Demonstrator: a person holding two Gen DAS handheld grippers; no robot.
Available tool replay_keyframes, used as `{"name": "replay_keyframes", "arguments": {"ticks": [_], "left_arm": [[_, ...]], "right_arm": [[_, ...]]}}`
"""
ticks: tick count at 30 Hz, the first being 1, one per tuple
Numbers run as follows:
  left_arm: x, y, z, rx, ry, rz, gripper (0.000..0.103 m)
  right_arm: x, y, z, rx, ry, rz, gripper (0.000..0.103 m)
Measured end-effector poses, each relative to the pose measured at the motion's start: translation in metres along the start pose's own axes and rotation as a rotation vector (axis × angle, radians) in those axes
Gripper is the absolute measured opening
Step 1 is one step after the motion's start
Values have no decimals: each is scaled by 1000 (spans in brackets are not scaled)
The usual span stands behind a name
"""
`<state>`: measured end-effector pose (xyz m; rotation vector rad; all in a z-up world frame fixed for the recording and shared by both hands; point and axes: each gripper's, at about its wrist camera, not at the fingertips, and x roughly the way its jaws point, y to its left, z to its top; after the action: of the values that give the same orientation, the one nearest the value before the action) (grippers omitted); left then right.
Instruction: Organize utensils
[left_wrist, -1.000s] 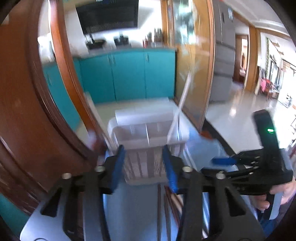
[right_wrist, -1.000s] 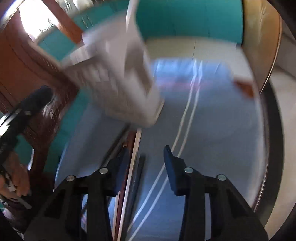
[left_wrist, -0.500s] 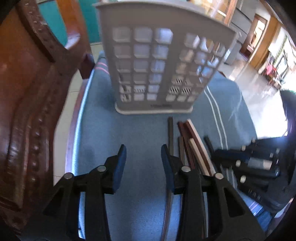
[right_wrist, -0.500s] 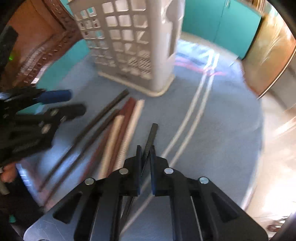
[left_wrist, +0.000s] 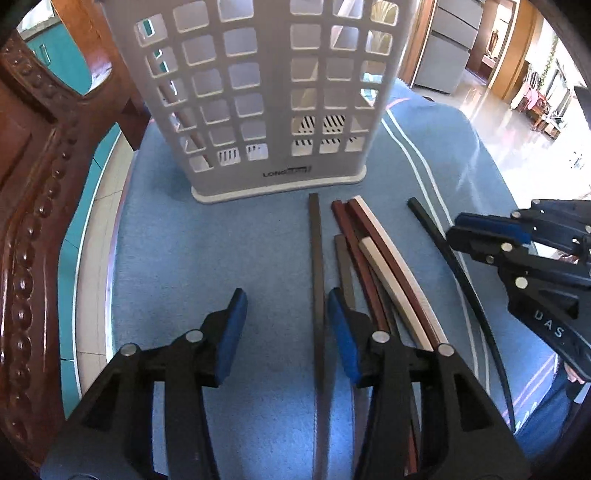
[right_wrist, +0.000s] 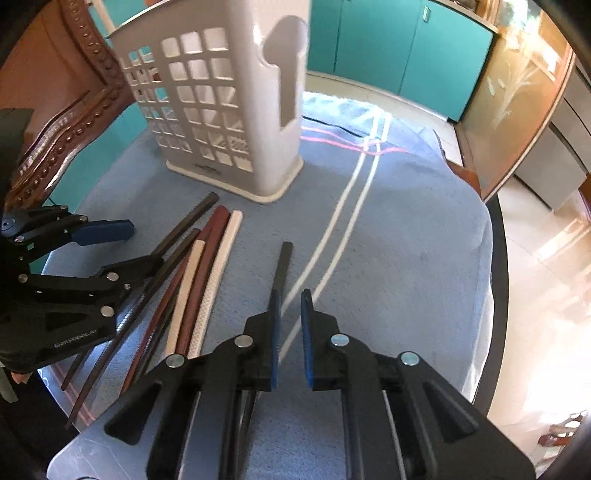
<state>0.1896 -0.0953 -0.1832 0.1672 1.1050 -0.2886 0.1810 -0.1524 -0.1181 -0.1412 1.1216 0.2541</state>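
Observation:
A white lattice utensil holder (left_wrist: 266, 99) stands upright on the blue cloth; it also shows in the right wrist view (right_wrist: 225, 107). Several chopsticks lie side by side in front of it: a dark brown one (left_wrist: 316, 280), red-brown ones (left_wrist: 360, 258), white ones (left_wrist: 384, 266). A black chopstick (right_wrist: 282, 267) lies apart to the right. My left gripper (left_wrist: 284, 325) is open, low over the cloth, with the dark brown chopstick just inside its right finger. My right gripper (right_wrist: 290, 325) stands slightly open beside the black chopstick, which lies along its left finger (right_wrist: 274, 325).
A carved wooden chair (left_wrist: 33, 206) stands close on the left of the table. The blue cloth (right_wrist: 399, 251) has white stripes and drapes over the table's right edge. Teal cabinets (right_wrist: 388, 48) are behind.
Both grippers have come down closer to the chopsticks. The right gripper, shut around the black chopstick half a second ago, now stands a little open. The left gripper stays open.

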Motion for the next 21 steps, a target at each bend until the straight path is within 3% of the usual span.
{"name": "replay_keyframes", "arguments": {"ticks": [5,11,17,18,21], "left_arm": [[0,-6,-7,3,-5,12,52],[5,2,-5,-2,-7,8,50],[0,10,2,-1,2,3,25],[0,10,4,2,4,1,18],[-5,8,2,19,1,-1,10]], "right_arm": [[4,-10,0,16,-4,-13,19],[0,-7,-8,11,-4,-22,20],[9,7,-5,-6,-2,-20,19],[9,8,-5,-12,-8,-15,13],[8,12,-5,-14,-29,-18,2]]}}
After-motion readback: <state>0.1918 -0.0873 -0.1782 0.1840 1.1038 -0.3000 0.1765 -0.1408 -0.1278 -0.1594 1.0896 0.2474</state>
